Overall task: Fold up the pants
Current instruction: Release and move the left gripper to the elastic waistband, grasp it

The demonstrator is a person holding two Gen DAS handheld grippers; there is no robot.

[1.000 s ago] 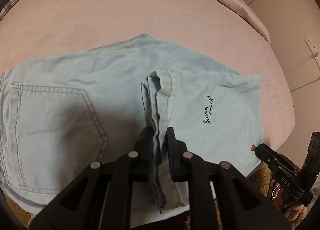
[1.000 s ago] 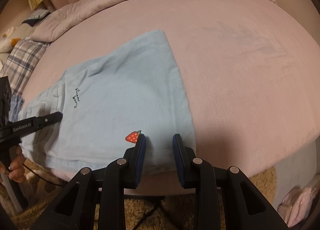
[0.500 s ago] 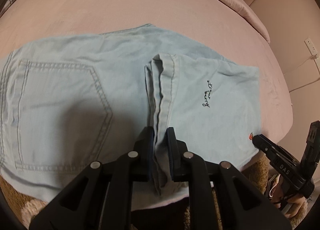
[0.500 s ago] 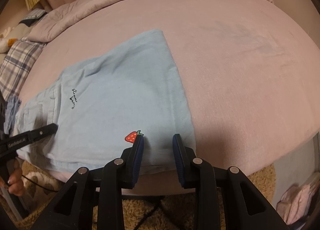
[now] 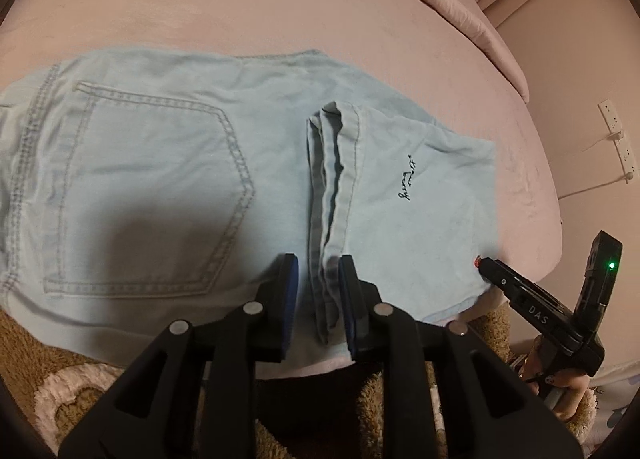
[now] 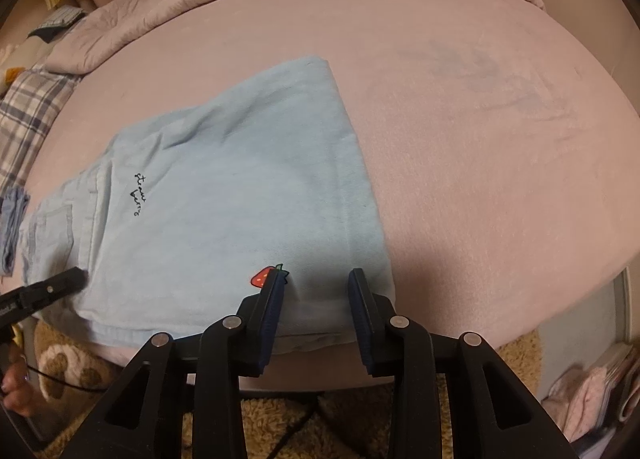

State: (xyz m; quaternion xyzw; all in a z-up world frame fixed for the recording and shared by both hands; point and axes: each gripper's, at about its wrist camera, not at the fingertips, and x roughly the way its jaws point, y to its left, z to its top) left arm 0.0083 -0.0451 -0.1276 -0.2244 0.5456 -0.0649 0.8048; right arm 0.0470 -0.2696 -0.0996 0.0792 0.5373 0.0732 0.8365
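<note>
Left wrist view: folded light-blue denim pants lie on the pink bed — hem between the left gripper's opening jaws, unpinched. The right gripper's jaws, also opening, straddle the pants' near edge.

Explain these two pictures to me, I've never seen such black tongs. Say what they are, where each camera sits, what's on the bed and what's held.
No robot here: a person carries a hand-held gripper in each hand, each with a camera looking along its fingers. One picture is from the left hand-held gripper, the other from the right hand-held gripper. Light blue pants lie folded on a pink bed. The left jaws are opening around the leg hems, letting go. The right jaws, also opening, straddle the fold's near edge beside a strawberry patch; nothing is gripped.
</note>
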